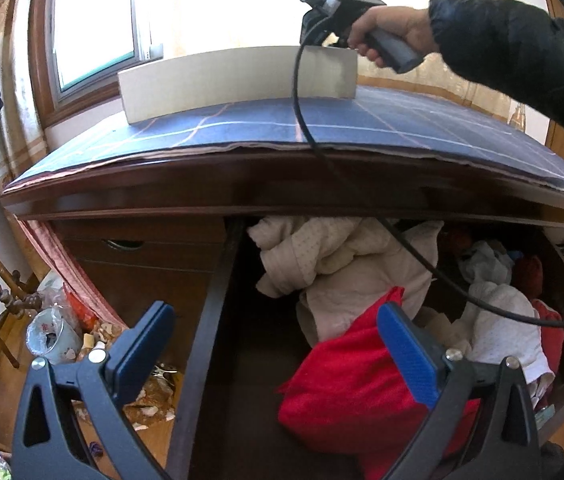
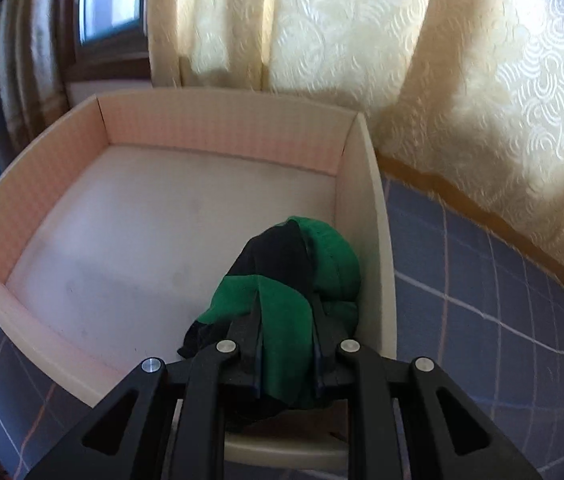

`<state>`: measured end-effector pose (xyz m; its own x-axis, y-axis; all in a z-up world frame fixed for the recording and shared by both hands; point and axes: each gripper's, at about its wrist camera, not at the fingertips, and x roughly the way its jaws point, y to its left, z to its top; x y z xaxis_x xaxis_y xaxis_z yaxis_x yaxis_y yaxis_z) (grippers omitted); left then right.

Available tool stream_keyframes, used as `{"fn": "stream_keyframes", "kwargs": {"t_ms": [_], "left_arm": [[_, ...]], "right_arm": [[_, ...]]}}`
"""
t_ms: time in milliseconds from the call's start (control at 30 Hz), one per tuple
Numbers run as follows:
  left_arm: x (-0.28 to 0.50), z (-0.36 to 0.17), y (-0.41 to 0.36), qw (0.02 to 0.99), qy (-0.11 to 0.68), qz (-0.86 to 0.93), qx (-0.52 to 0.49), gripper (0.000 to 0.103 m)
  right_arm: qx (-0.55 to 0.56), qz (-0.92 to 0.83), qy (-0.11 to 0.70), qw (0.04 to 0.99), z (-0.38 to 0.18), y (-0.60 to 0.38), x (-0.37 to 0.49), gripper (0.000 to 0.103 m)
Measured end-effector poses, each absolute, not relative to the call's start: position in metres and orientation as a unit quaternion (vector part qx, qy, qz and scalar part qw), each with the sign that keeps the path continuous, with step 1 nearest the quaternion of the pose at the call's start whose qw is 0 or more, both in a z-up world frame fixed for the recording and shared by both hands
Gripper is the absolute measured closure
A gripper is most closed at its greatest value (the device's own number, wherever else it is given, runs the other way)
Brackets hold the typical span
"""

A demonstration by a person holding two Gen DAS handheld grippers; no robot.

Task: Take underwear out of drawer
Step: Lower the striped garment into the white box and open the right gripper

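Green-and-black underwear (image 2: pixel 282 312) is bunched up and clamped between the narrow-set fingers of the right claw (image 2: pixel 286 354), hanging over the near right corner of the cream cardboard box (image 2: pixel 217 136) with its bare floor just below. That box sits toward the back edge of the dresser top, which wears a blue checked cover (image 2: pixel 482 280), with pale patterned curtains (image 2: pixel 362 40) behind. So this reads as the drop-off step: the garment is out of the drawer and poised above the box, not yet let go. The next move calls for a short dip inside the box wall and a clean spread of the fingers so the fabric falls free instead of snagging on a pad.

Down below, the left claw (image 1: pixel 277 356) hangs wide open and empty over the open drawer (image 1: pixel 209 320), a red garment (image 1: pixel 346 392) right beneath it and cream clothes (image 1: pixel 334 260) heaped toward the back. A black cable (image 1: pixel 302 100) trails across the drawer from the other tool.
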<state>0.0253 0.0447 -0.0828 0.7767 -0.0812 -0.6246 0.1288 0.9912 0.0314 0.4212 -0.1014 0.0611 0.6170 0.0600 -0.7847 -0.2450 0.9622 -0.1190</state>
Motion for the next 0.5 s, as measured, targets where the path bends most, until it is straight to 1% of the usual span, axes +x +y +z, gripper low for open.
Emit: {"fn": "stream_keyframes", "kwargs": {"t_ms": [267,500], "left_arm": [[0.022,-0.082,0.045,0.945,0.322,-0.053,0.036,0.0],[0.018,-0.081,0.046,0.949,0.308,-0.053,0.038,0.0]], "right_arm": [[-0.107,0.027,0.479,0.871,0.064,-0.143,0.383,0.084],[-0.072,-0.039,0.493,0.866,0.069,-0.21,0.297,0.083]]}}
